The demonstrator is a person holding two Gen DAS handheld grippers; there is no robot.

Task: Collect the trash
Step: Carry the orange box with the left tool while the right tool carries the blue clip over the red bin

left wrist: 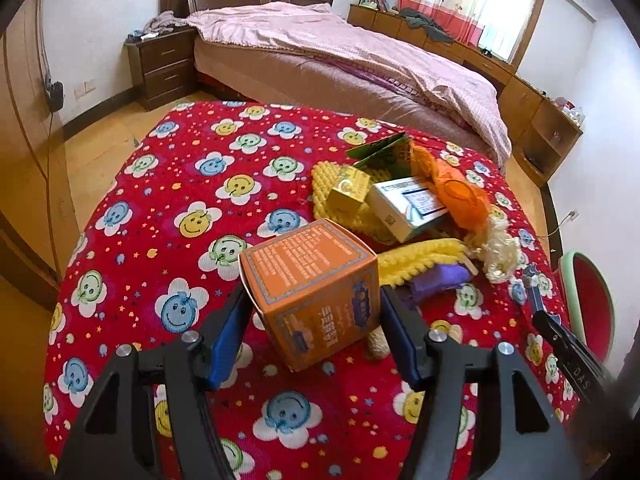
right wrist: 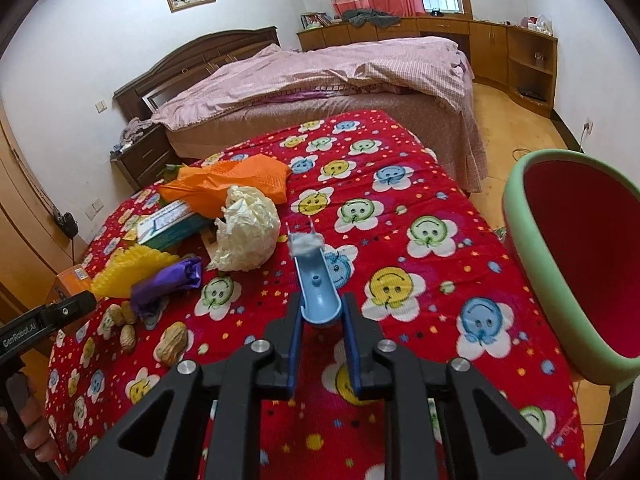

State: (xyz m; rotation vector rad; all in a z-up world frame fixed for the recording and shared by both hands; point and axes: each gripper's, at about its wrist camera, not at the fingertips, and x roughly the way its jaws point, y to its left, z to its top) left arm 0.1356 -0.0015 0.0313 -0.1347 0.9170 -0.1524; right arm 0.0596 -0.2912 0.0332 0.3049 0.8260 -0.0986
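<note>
Left fingers (left wrist: 240, 316) clamped on orange box (left wrist: 312, 292), right fingers (right wrist: 296, 344) on blue scoop (right wrist: 316, 296); either could easily be dropped short of bin (right wrist: 520, 216).

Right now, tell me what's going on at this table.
A person is clearing trash off the red smiley tablecloth. The left hand-held gripper clamps an orange box; the right hand-held gripper is shut on a blue plastic scoop-like piece. A green-rimmed bin waits beside the table.
</note>
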